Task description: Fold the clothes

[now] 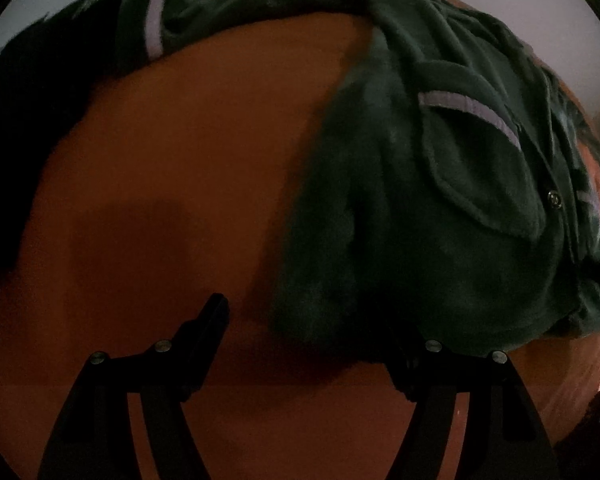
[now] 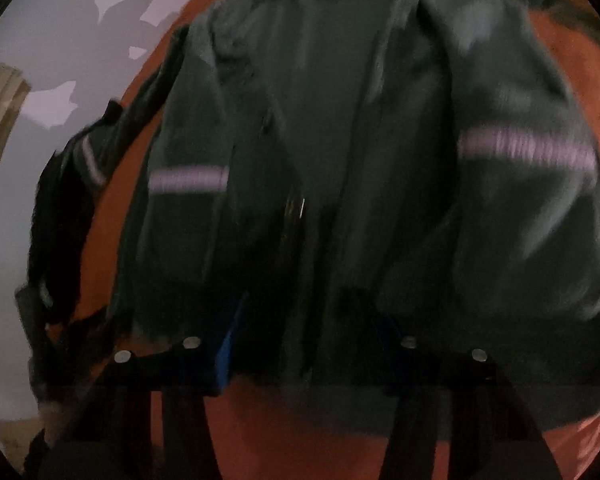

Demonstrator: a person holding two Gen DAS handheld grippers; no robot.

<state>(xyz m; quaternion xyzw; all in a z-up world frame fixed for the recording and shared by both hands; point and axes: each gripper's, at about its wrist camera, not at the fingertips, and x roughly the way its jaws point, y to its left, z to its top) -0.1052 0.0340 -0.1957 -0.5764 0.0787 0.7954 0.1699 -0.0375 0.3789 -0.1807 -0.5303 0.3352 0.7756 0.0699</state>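
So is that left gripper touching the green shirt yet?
Cannot tell. In the left wrist view, the left gripper is open; one finger sits over bare table, the other vanishes in shadow at the green shirt.

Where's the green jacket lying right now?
The green jacket lies spread on the orange table: it fills most of the right wrist view, and sits at the right and top of the left wrist view, beside the left gripper.

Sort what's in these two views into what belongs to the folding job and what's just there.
For the job:
dark green jacket with pale stripes
left gripper
right gripper

Just there:
orange table
pale wall
dark pile at the table's edge, too blurred to identify
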